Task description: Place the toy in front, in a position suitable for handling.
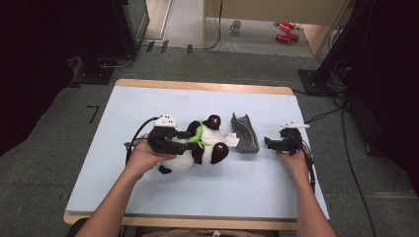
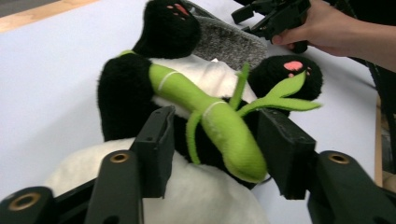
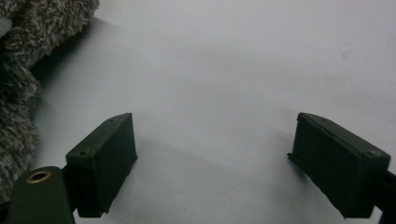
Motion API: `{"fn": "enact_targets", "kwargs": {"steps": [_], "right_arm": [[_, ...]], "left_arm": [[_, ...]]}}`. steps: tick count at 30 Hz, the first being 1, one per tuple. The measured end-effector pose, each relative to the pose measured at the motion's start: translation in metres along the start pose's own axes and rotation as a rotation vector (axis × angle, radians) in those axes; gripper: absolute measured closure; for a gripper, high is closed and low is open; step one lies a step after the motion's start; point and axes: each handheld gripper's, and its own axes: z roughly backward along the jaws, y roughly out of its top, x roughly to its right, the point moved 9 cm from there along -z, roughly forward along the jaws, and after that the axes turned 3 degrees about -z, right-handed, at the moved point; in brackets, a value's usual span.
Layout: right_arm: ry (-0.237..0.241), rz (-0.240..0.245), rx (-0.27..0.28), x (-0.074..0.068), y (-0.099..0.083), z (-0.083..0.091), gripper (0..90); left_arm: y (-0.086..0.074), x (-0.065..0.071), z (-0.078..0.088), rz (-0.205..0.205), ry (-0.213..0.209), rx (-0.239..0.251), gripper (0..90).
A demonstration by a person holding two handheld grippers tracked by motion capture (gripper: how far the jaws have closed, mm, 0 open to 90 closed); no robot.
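A black and white plush panda lies on its back in the middle of the table, with a green plush bamboo stalk across its chest. My left gripper reaches in from the panda's left. In the left gripper view its jaws stand open on either side of the bamboo stalk, with gaps at both pads. A grey fuzzy cloth piece lies just right of the panda. My right gripper rests low beside it, open, with only bare table between its jaws and the grey cloth at its left.
The pale blue table top has a wooden rim at its far and near edges. On the floor beyond stand a mug and red cans. Cables trail off the table's right side.
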Motion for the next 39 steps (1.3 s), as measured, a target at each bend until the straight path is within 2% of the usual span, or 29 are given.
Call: {"fn": "enact_targets", "kwargs": {"steps": [3,8,11,13,15,18,20,25,32,39], "right_arm": [[-0.008,0.014,-0.032,-0.004,0.003,0.002,24.3],[-0.018,0.044,-0.004,-0.01,0.009,0.006,27.1],[0.02,0.009,-0.031,-0.015,0.014,0.009,26.4],[0.06,-0.007,-0.011,-0.021,0.021,0.013,26.6],[0.083,-0.011,0.016,-0.027,0.027,0.017,27.0],[0.114,-0.007,0.02,-0.037,0.035,0.021,26.7],[0.141,-0.007,0.038,-0.046,0.043,0.025,26.5],[0.174,0.008,0.061,-0.06,0.053,0.029,25.7],[0.216,0.033,0.066,-0.079,0.061,0.027,24.3],[0.249,0.034,0.017,-0.093,0.057,0.011,22.3]], "left_arm": [[0.001,-0.002,0.004,0.02,0.003,0.01,42.4],[0.001,-0.006,0.012,0.045,0.022,0.021,39.8],[0.0,-0.009,0.016,0.054,0.031,0.025,38.9],[-0.001,-0.01,0.02,0.061,0.032,0.029,38.4],[-0.001,-0.011,0.023,0.068,0.036,0.035,37.7],[-0.003,-0.013,0.029,0.079,0.045,0.047,37.0],[-0.004,-0.016,0.039,0.091,0.063,0.069,37.1],[-0.008,-0.023,0.051,0.116,0.088,0.093,36.9],[-0.021,-0.03,0.061,0.148,0.127,0.103,36.2],[-0.036,-0.033,0.067,0.175,0.164,0.105,35.4]]}}
